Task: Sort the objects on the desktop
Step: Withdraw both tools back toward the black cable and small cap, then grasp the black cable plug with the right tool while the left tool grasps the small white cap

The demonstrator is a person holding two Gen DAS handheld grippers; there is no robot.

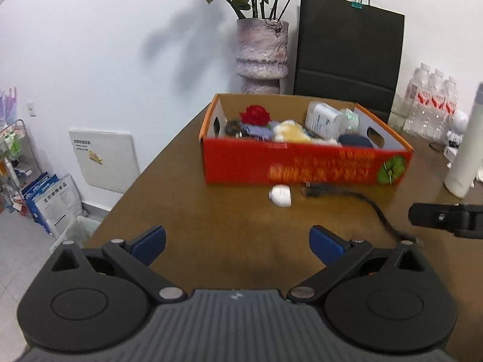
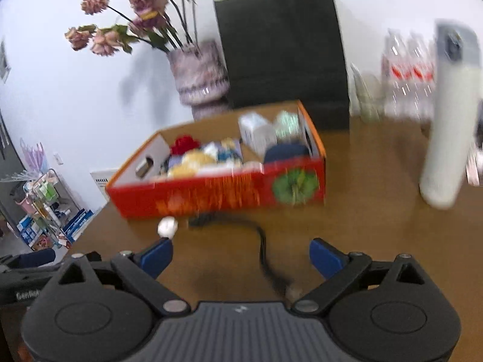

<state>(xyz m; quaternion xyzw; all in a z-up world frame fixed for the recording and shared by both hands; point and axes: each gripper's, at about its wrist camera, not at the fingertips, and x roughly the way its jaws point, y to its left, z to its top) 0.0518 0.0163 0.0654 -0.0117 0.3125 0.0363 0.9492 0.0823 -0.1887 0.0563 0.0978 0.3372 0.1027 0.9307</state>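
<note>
both the left gripper [image 1: 237,242] and the right gripper [image 2: 240,255] hover wide apart and empty over the table [image 1: 187,211]. the small white object [image 1: 280,195] and the black cable [image 2: 262,242] lie just in front of the red box [image 1: 302,166]. the white piece looks light, hard and maybe slippery, so pinch across its middle; the cable is limp, best taken near its plug end.

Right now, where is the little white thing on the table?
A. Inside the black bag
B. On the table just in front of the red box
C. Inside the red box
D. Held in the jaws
B. The little white thing lies on the bare table just in front of the red box, beside the black cable; both grippers are open and empty.
</note>
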